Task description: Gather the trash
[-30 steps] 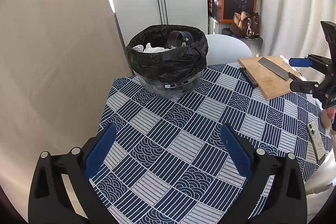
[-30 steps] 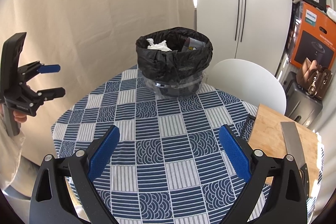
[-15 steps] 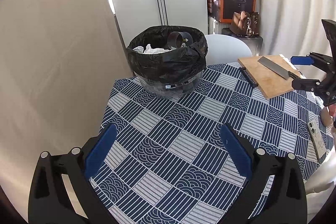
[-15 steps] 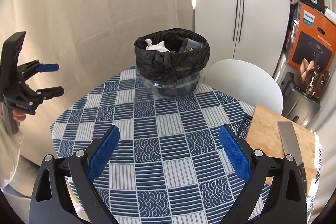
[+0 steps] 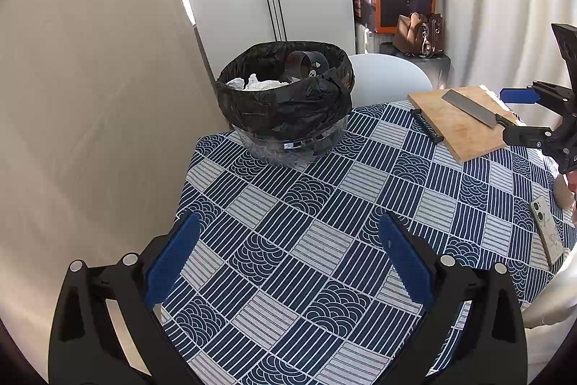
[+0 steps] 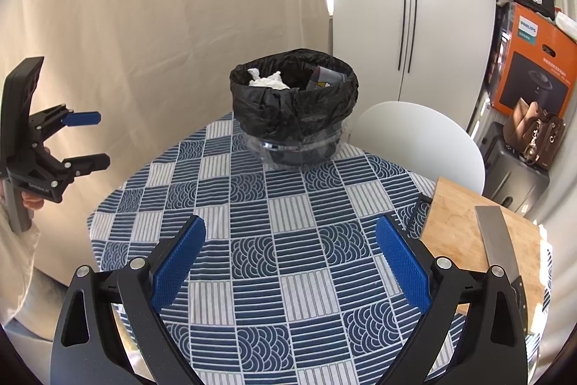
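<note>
Both claws hover spread wide and empty above the round table in its blue-and-white patterned cloth [image 5: 306, 233]: the left gripper [image 5: 288, 237] and the right gripper [image 6: 290, 240]. At the table's far edge stands the black-bagged bin [image 6: 294, 110], holding crumpled white paper [image 6: 267, 80] and dark packaging [image 5: 306, 64]

Both views are bright and evenly lit by diffuse daylight. A narrow overexposed strip of light stands directly behind the bin [image 5: 285, 103], between the curtain [image 6: 162, 24] and the wardrobe [image 6: 407, 6]. Shadows on the tablecloth [image 5: 324, 222] are faint; the bin casts only a soft one at its base. Focus is sharp throughout, with no motion blur. Fisheye distortion bends the wardrobe's lines and curtain folds away from the bin, and a dark vignette fills the corners.
</note>
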The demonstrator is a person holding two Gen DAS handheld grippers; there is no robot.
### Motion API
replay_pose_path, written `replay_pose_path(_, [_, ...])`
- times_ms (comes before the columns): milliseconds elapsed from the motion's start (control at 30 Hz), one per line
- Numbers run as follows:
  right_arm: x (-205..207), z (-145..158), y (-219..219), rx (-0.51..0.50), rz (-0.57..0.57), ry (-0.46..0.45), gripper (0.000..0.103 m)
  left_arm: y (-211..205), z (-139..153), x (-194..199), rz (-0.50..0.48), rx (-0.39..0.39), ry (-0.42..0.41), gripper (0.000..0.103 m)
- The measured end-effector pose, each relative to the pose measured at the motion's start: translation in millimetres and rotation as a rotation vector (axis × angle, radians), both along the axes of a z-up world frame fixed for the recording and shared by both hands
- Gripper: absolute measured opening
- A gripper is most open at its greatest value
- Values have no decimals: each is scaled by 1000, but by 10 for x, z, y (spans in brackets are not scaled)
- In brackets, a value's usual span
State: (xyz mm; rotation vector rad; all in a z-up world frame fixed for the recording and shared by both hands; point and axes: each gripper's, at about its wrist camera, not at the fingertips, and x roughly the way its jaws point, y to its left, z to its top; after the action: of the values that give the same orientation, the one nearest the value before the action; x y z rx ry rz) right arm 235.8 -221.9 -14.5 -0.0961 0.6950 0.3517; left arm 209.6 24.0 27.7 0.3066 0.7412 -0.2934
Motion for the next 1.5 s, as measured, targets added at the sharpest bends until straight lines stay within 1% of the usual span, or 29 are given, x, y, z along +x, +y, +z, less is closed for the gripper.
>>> replay_pose_path(267, [-22, -1, -4, -4, -5, -2, 91, 7, 22, -16, 3, 0, -8, 97])
replay_pose_path(467, [-22, -1, 7, -8, -3, 2, 91, -15, 78, -48, -8, 0, -29, 97])
replay_pose_path(600, [-36, 1, 15, -11, 1, 4, 91, -16, 71, -43, -6, -7, -24, 97])
replay_pose_path(767, [-41, 9, 46, -18, 3, -3, 91, -33, 69, -64, -11, 10, -29, 97])
replay_pose_path(1500, [3, 12, 44, -22, 14, -6, 91, -24, 66, 4, 11, 28, -26, 97])
